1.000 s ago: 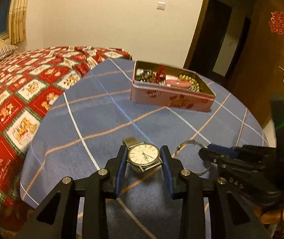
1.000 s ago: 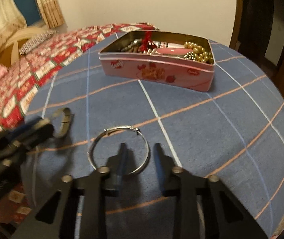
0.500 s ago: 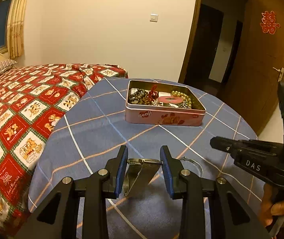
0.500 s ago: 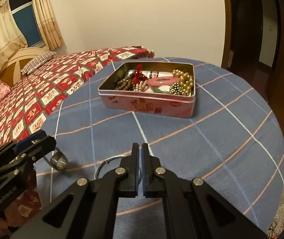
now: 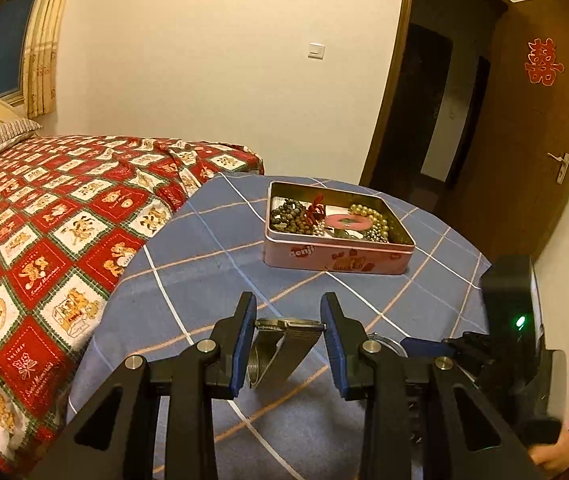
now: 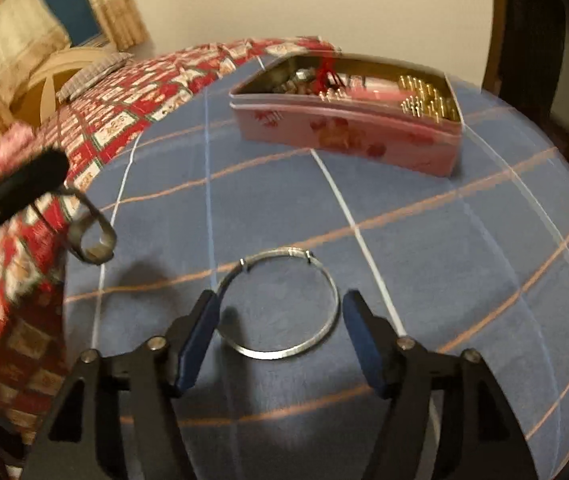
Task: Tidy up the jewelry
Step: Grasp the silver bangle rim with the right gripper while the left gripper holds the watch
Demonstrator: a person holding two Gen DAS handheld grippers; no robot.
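Watch up on the left, bangle waiting on the right.
Table [image 6: 464,264] fills the frame, tin [image 6: 348,136] upper centre, bangle [image 6: 280,304] lying flat at lower centre, squarely between the right gripper [image 6: 280,340] jaws, which have just been opening and aren't touching it. Left gripper [image 5: 288,340] clamps the watch [image 5: 284,326] off the cloth.

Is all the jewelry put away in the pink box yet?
Not yet. Beads already lie in the pink tin. The left gripper holds the watch above the table. The right gripper has just opened its jaws around the silver bangle, which lies flat on the tablecloth.
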